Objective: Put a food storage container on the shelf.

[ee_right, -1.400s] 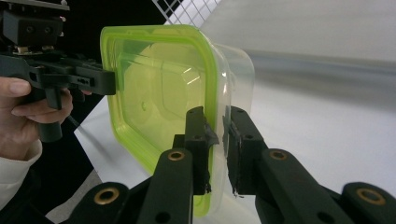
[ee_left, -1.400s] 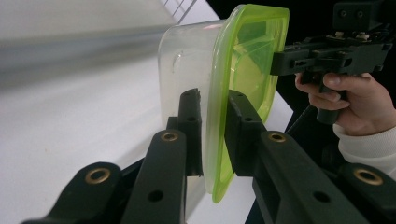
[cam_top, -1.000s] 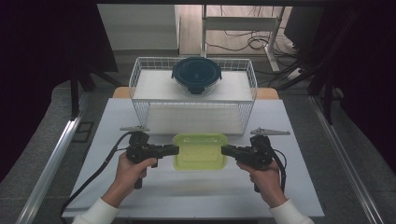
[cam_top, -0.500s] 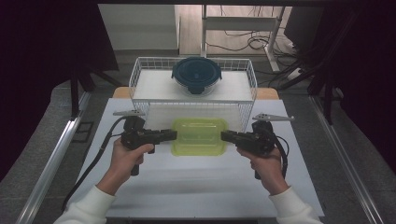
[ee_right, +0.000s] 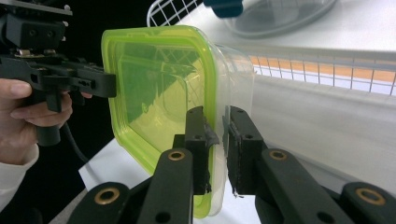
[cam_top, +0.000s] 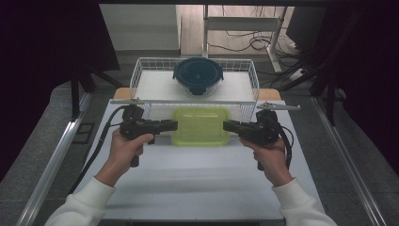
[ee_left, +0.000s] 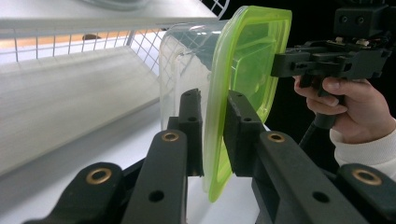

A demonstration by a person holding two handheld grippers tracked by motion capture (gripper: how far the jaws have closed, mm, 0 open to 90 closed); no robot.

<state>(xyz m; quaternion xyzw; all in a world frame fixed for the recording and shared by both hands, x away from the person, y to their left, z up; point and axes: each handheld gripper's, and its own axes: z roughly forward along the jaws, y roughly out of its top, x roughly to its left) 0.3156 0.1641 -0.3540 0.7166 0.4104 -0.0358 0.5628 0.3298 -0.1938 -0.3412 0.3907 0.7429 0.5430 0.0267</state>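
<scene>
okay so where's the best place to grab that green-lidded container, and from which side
By the lid rim at its two short ends, one gripper from each side. The green-lidded container is wide with smooth clear walls; the protruding rim fits between jaws, as the left gripper and right gripper show.

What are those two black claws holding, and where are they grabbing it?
Both hold the clear container with the green lid. The left gripper pinches the lid's rim at one short end, the right gripper at the opposite end.

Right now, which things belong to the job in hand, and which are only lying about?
In the job:
- green-lidded box
- left gripper, shut on its rim
- right gripper, shut on its rim

Lying about:
- wire basket
- blue-lidded bowl in it
</scene>
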